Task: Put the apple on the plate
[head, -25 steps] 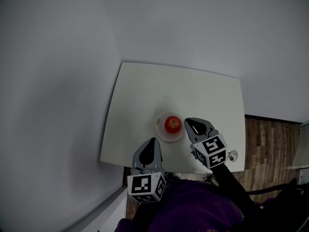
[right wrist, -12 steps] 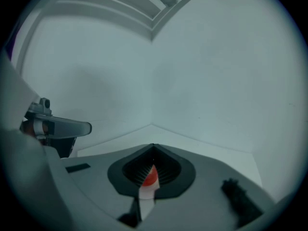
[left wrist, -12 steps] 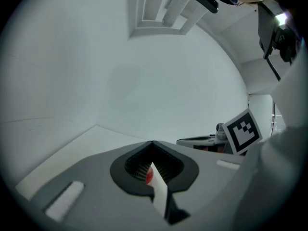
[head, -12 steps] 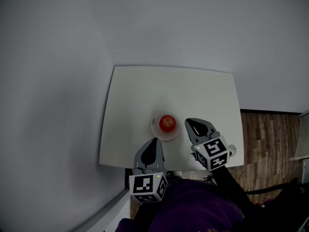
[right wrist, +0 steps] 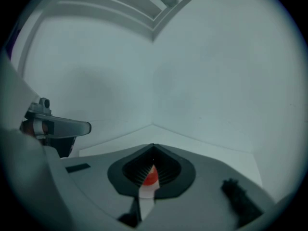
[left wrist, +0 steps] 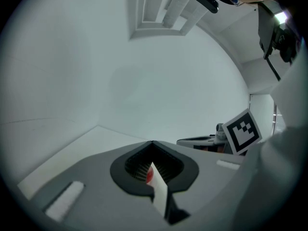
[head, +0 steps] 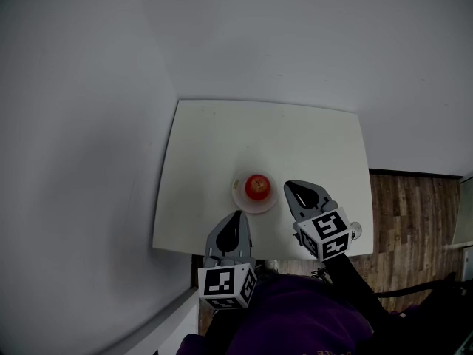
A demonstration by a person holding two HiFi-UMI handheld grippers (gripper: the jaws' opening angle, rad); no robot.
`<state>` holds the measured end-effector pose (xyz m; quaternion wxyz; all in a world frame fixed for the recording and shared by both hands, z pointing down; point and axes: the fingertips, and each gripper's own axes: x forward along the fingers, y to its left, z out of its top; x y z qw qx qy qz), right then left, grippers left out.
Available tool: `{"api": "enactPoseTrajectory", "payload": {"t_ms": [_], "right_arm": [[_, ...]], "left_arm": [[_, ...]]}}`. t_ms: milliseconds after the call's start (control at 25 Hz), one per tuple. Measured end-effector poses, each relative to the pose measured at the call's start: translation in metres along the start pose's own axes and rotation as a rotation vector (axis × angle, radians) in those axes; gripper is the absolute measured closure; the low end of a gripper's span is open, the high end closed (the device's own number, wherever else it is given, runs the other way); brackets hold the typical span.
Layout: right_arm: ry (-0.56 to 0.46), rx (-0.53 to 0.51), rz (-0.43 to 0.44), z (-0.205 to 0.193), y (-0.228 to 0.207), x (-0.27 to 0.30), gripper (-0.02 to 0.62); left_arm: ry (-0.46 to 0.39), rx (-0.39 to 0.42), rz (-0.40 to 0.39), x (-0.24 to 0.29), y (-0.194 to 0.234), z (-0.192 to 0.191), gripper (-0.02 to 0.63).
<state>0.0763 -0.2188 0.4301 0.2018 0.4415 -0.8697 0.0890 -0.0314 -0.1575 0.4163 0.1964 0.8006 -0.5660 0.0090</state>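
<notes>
Where the apple is: the apple [head: 256, 186] sits in the middle of the plate [head: 238, 197], just ahead of both tongs and between their tips, a little nearer the right pair.
Why it lies there: the plate is the goal, so I judge the task done; the fruit rests clear of the rim, with no tilt to send it rolling.
Left tongs: the left tongs [head: 236, 216] have their tips pressed together and pinch nothing; a sliver of red shows through the slot behind the tips, so they point straight at the apple.
Right tongs: the right tongs [head: 289, 186] are likewise closed tip to tip and empty, with the apple showing through their slot; their tip is just beside the plate's rim and apart from the fruit.
Why held so: both pairs aim at the plate from the near side without touching anything, which reads as a hands-off pose.
Table: the table [head: 222, 135] runs on beyond the tips; the plate lies towards its near edge, within reach of either pair.
Risk: a closed tip so near the rim could nudge the plate.
</notes>
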Motion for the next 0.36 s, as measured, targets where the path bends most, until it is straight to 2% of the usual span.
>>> {"api": "enactPoseTrajectory", "payload": {"t_ms": [360], "right_arm": [[0.017,0.001,0.007,-0.0086,0.0041,0.0007,0.586]], "left_arm": [[-0.005,-0.005,0.006,-0.0032,0.0024,-0.0036,0.598]]}}
